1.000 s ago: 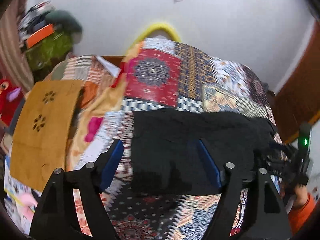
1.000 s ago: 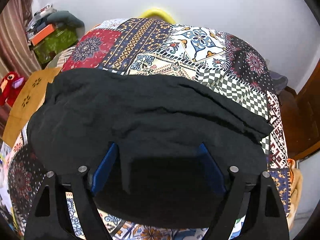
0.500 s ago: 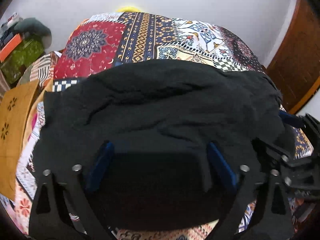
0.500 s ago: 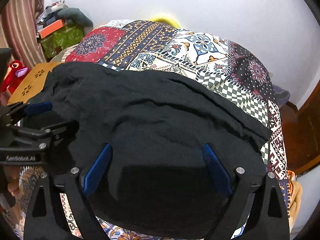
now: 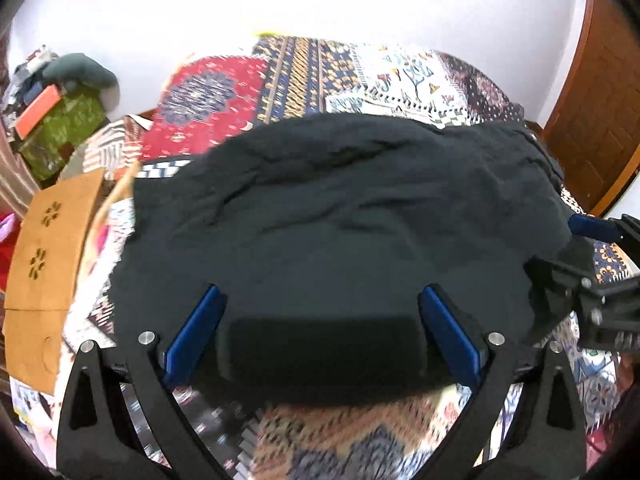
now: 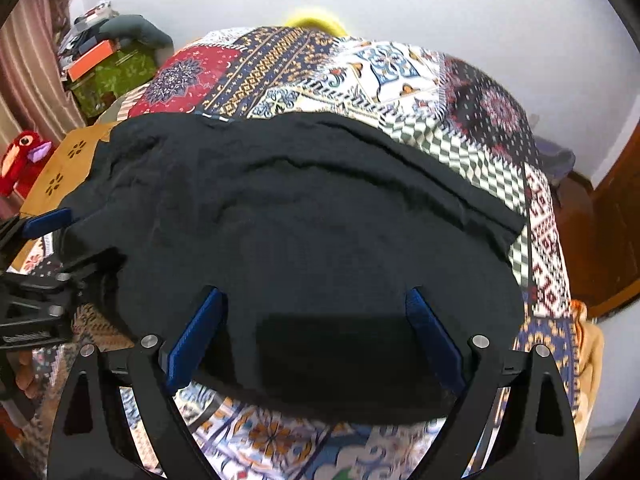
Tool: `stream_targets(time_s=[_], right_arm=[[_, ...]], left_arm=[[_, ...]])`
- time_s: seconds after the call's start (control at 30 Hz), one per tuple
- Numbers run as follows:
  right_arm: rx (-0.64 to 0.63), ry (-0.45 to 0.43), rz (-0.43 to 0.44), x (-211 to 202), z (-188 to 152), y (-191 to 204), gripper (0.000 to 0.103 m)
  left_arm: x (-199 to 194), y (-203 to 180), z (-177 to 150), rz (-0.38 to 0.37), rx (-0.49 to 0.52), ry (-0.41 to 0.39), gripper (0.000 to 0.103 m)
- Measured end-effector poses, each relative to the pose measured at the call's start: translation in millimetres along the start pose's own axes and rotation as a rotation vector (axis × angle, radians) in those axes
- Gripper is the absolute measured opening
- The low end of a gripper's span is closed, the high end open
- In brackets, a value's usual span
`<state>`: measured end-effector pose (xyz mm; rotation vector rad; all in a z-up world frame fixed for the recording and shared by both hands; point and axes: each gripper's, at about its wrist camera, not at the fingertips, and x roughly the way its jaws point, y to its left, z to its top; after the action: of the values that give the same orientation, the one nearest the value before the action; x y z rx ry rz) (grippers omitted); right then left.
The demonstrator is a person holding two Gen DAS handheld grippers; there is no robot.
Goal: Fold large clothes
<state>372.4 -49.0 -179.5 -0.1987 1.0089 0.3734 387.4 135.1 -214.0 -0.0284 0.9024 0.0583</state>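
Swung in over the black garment (image 5: 340, 216), left claw (image 5: 320, 328) now gapes wide, gripping nothing.

Bedspread (image 5: 292, 64): the black garment (image 5: 340, 220) covers its middle, and the lower part in the left wrist view is blurred, so the pattern there cannot be read.
Garment's near edge: dark shadow between the fingers of both grippers; folds there cannot be told.
Right gripper (image 5: 576, 252): cut off by the right edge of the left wrist view; only one blue pad and some black frame show.
Left gripper (image 6: 76, 236): cut off by the left edge of the right wrist view.
Hand (image 6: 26, 376): lower left of the right wrist view, mostly hidden behind the black frame.
Stuffed toy (image 6: 22, 158): partly cut by the left edge.
Pile in upper left (image 5: 60, 96): blurred, items too small to name.
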Motion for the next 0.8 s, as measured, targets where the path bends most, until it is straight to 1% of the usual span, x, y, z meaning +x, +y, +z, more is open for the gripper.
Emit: stream_targets(time_s=[0.03,0.1,0.2,0.27,0.33,0.4,0.5,0.57,0.63,0.73,0.8], right_arm=[[0.002,-0.004,0.002,-3,-1,0,0.091],[-0.001,-0.015,0.003,-9,-4,2,0.091],[-0.005,-0.029,0.018,-16,-7,6,0.091],[-0.012,-0.034,0.031,-19,-9,11,0.091],[-0.019,-0.036,0.036,-20,-10,15,0.091],[-0.029,-0.036,0.038,-21,-11,18,0.091],[-0.033,-0.035,0.036,-18,-10,18,0.091],[-0.026,-0.027,0.032,-13,-9,16,0.091],[-0.012,-0.014,0.028,-8,-9,13,0.091],[0.017,0.006,0.038,0,-11,8,0.091],[0.026,0.012,0.03,3,-13,6,0.092]], left_arm=[[-7,6,-3,-0.001,-0.016,-0.008,0.101],[-20,24,-8,-0.016,-0.08,-0.02,0.101],[-34,62,-17,-0.046,-0.244,-0.038,0.101],[-32,88,-25,-0.124,-0.37,-0.016,0.101],[-22,113,-36,-0.195,-0.499,0.024,0.101],[-10,127,-45,-0.235,-0.581,0.06,0.101],[10,138,-62,-0.329,-0.689,0.107,0.101],[25,139,-71,-0.413,-0.747,0.13,0.101],[36,137,-72,-0.457,-0.78,0.132,0.101],[45,135,-67,-0.467,-0.8,0.112,0.101],[55,136,-59,-0.505,-0.805,0.101,0.101]])
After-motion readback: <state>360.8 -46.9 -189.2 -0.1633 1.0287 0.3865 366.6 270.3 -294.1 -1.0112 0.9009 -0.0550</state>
